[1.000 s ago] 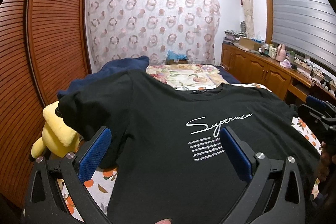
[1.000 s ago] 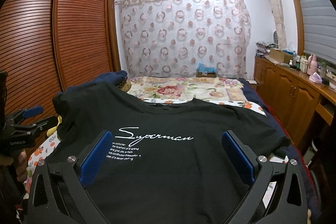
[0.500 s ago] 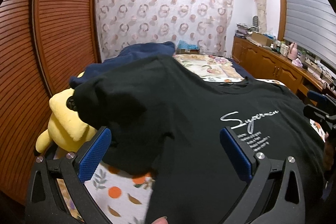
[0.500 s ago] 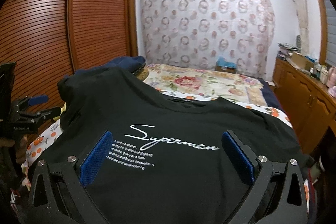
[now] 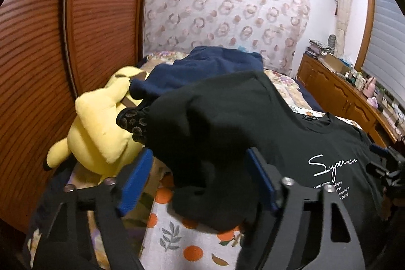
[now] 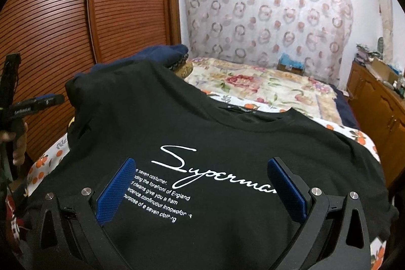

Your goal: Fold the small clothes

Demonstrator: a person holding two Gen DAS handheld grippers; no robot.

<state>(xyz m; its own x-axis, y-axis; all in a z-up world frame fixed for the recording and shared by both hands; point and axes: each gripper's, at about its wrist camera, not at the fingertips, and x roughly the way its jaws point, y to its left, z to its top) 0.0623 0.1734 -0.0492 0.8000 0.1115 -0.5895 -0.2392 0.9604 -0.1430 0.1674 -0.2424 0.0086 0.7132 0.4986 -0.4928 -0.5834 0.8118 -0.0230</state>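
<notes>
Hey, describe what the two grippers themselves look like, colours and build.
Both are alike. The left gripper and the right gripper each have a matte black frame with triangular cut-outs, silver round screw heads near the finger bases, and two flat fingers faced with textured blue pads. No cables or sleeves show.

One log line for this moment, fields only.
garment: black T-shirt on bed, print up | left claw: open, around bunched sleeve | right claw: open over chest print | fold: not started

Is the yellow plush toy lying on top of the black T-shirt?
No, the yellow plush toy sits beside the black T-shirt, against the wooden wardrobe door, with the shirt's sleeve in front of it.
</notes>
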